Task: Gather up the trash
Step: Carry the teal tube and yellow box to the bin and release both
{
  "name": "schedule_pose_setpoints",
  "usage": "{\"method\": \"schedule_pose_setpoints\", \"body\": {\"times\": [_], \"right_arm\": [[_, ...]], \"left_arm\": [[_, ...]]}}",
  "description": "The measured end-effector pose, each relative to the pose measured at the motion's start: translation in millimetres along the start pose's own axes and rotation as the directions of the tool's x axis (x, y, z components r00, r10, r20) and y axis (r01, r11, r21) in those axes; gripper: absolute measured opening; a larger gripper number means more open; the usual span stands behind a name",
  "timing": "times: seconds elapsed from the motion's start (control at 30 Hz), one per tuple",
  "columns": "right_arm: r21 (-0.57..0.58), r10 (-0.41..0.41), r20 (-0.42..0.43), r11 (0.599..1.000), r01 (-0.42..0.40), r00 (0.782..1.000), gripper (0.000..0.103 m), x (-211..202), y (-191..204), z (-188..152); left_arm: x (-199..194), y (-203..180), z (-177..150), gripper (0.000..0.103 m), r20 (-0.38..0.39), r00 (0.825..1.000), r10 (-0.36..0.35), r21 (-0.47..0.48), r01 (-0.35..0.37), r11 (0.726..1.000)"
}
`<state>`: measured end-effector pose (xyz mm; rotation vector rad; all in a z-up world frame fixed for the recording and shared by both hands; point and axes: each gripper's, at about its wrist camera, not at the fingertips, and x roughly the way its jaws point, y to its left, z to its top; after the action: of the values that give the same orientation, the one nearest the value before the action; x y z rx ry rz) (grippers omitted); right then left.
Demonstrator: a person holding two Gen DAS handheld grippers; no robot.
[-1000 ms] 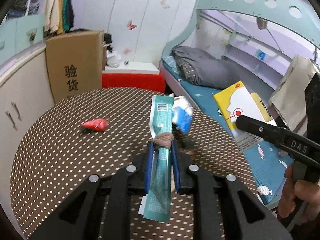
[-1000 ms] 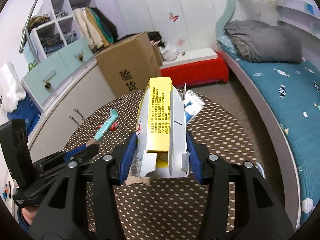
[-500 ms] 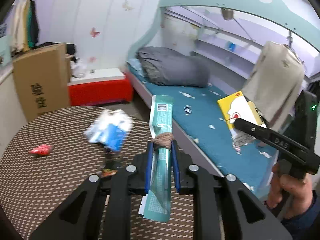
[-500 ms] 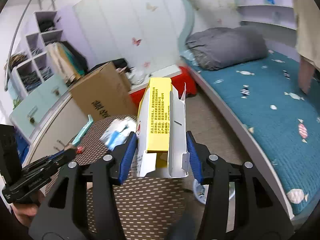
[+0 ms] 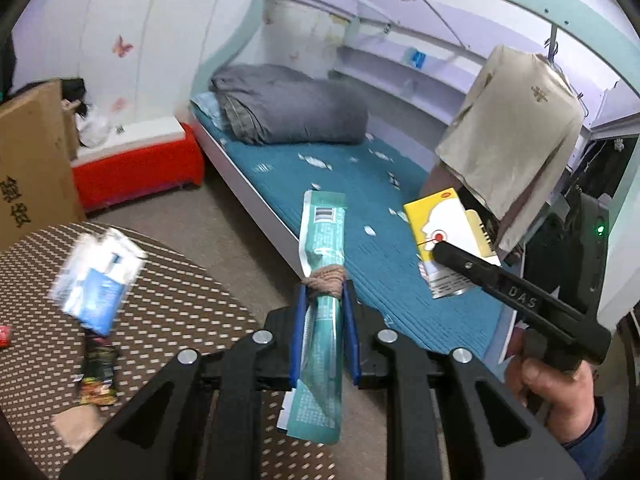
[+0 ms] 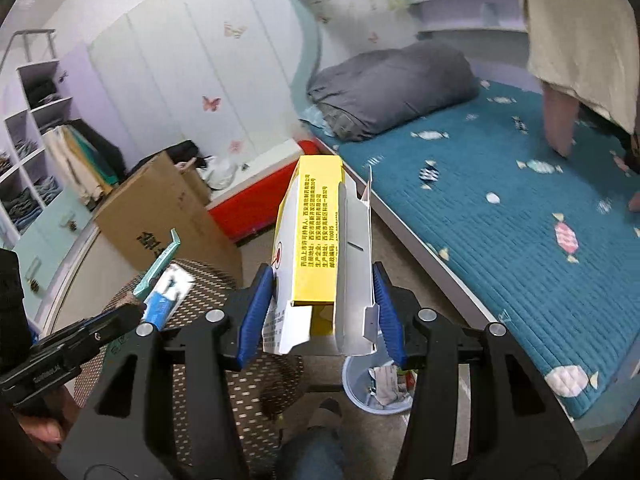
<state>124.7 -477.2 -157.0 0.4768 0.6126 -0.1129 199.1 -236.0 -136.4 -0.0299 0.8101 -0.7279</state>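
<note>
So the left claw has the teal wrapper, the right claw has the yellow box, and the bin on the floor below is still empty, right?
Not quite. The left claw does grip the teal wrapper and the right claw the yellow box, but the bin is not empty: the right wrist view shows crumpled trash already inside it.

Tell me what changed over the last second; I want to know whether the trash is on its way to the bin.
Both views swung off the dotted table toward the bed; a trash bin now shows below the right gripper. Nothing was taken or released: the left gripper stays shut on the teal wrapper, the right on the yellow box. The blue packet remains on the table.
</note>
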Motion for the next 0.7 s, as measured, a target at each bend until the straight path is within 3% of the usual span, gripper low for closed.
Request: {"method": "schedule_pose_setpoints", "body": {"times": [0.33,0.47,0.7], "right_arm": [[0.073,-0.030,-0.105,0.997,0.038,0.994,0.049,58,-43,-10],[0.106,-0.035,-0.161,0.993,0.052,0.986,0.049,87,-56,-18],[0.157,-0.040,-0.246,0.984,0.080,0.968,0.049,128,-75,-37]], "left_arm": [[95,-17,7,0.017,-0.161,0.987,-0.011,-0.001,0.011,1.000],[141,-13,3,0.017,-0.267,0.964,-0.020,-0.031,0.012,0.999],[188,-5,1,0.018,-0.367,0.930,0.028,-0.013,-0.035,0.999]]}}
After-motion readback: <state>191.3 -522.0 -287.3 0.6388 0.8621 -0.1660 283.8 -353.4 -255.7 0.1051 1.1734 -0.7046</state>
